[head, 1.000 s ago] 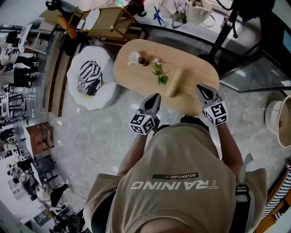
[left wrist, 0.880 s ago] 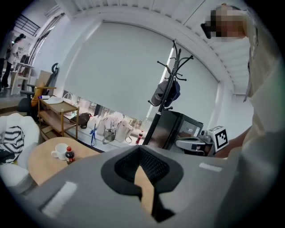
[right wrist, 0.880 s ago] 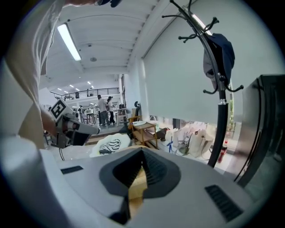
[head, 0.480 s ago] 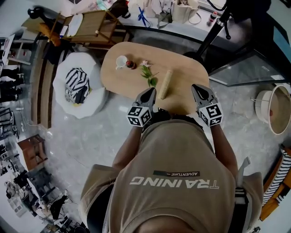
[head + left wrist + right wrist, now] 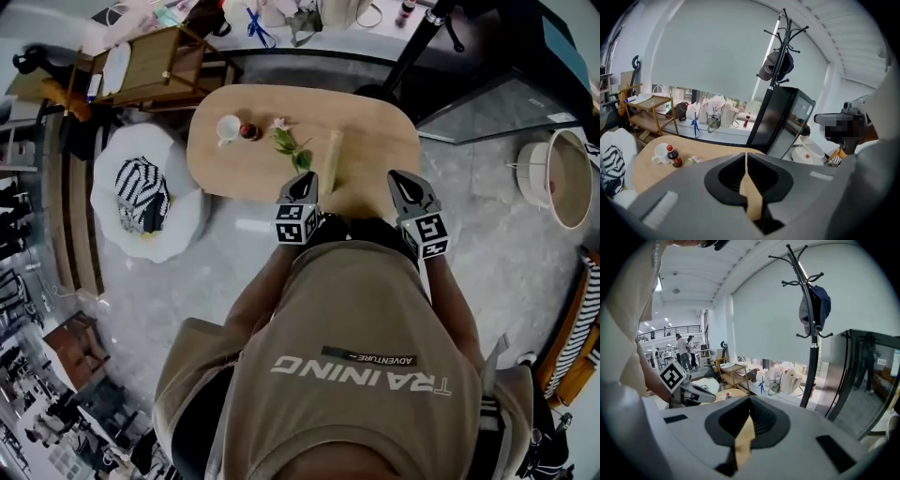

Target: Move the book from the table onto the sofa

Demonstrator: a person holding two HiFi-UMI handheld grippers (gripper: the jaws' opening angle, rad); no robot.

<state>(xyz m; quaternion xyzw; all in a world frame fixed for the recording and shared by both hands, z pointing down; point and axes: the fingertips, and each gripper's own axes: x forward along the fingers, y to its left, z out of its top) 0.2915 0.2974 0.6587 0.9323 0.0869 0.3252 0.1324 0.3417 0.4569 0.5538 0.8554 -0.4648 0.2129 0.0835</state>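
Note:
On the oval wooden table (image 5: 375,122) lies a narrow beige thing (image 5: 330,161) that seems to be the book seen edge-on. My left gripper (image 5: 305,181) hangs shut and holds nothing at the table's near edge, just left of the book's near end. My right gripper (image 5: 398,178) is shut and holds nothing too, over the near right part of the table. In the left gripper view the shut jaws (image 5: 746,154) point over the table (image 5: 644,166), with the book hidden behind the gripper body. The white sofa seat (image 5: 183,220) with a striped cushion (image 5: 141,194) stands left of the table.
A white cup (image 5: 228,128), a small bottle (image 5: 248,130) and a flower (image 5: 286,141) sit on the table's left half. A wooden shelf cart (image 5: 150,61) stands behind the sofa. A coat stand (image 5: 780,56) and a black cabinet (image 5: 785,122) are beyond the table, a white basket (image 5: 562,178) to the right.
My left gripper has sunk and tipped down toward the table's near edge. The right gripper has turned slightly but stays in place. Both stay shut.

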